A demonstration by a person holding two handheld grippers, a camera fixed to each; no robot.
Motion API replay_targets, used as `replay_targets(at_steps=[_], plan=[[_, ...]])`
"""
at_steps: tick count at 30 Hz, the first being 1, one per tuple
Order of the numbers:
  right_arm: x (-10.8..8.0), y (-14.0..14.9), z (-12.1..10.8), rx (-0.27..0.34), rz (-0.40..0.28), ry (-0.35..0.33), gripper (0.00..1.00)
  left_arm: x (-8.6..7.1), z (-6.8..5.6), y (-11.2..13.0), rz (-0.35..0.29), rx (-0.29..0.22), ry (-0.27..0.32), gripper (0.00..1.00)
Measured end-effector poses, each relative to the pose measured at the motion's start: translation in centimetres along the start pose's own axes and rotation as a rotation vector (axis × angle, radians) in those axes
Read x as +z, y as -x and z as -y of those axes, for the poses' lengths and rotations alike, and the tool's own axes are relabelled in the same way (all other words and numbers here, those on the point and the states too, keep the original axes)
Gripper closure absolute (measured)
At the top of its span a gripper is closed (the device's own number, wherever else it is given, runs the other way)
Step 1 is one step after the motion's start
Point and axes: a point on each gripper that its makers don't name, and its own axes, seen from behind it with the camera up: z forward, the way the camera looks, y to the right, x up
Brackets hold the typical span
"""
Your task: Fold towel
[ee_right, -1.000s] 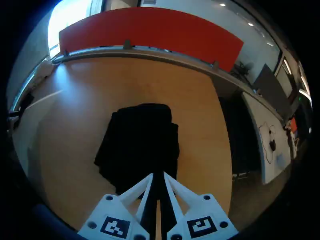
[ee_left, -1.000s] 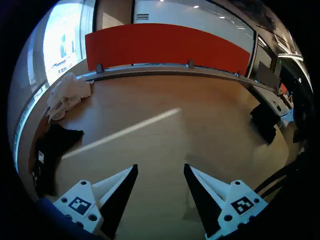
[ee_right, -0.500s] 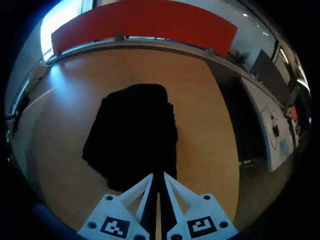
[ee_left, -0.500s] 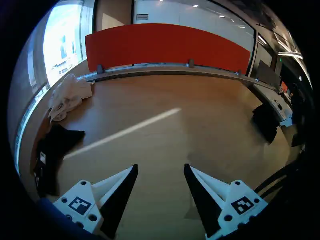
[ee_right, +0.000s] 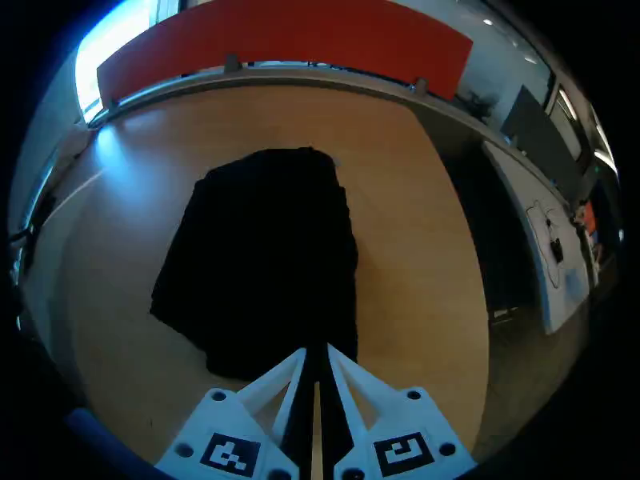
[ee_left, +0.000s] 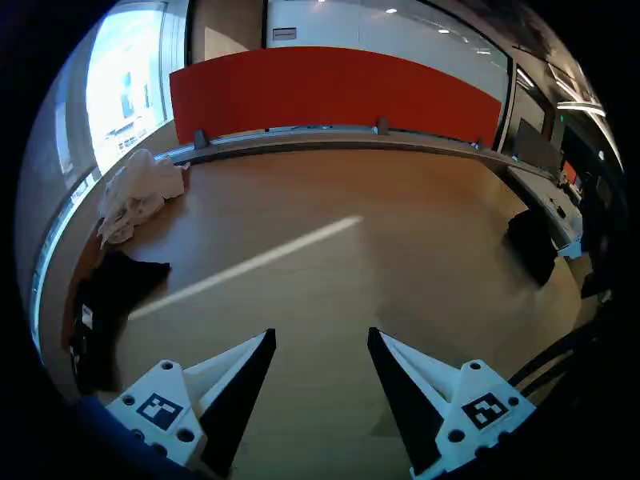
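Pressed together at black folded cloth towel's near edge (R claw), spread wide (L claw); risks dragging fold apart w/ sideways tug.

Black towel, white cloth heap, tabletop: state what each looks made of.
Black towel: soft fabric, matte; it swallows light and lies limp. White cloth heap: thin fabric, possibly cotton; crumpled into folds. Tabletop: wood or wood-look laminate, smooth satin; warm tone, pale light streak across it.

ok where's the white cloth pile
In the left gripper view the white cloth pile lies at the table's far left by the window, beyond the black cloth, near the red divider.
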Motion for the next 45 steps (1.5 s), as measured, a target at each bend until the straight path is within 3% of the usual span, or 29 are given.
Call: replay_targets(at_steps=[11,26,33,40,41,45], plan=[[1.2,-0.1,0.1,0.031,0.001,0.008,0.97,0.1,0.4,0.2,0.006,-0.006,-0.006,0.15],[0.9,0.0,0.2,0.041,-0.018,0.018,0.93,0.1,0.3,0.2,0.004,-0.004,-0.004,0.15],[0.3,-0.2,0.1,0.046,-0.039,0.026,0.79,0.0,0.5,0.3,0.000,-0.015,-0.005,0.15],[-0.4,-0.3,-0.1,0.047,-0.055,0.041,0.75,-0.1,0.5,0.2,-0.005,-0.014,-0.002,0.15],[-0.6,-0.4,-0.2,0.047,-0.059,0.044,0.72,-0.1,0.5,0.2,-0.006,-0.014,-0.001,0.15],[-1.2,-0.5,-0.3,0.050,-0.074,0.060,0.46,-0.1,0.5,0.1,-0.011,-0.017,0.002,0.16]])
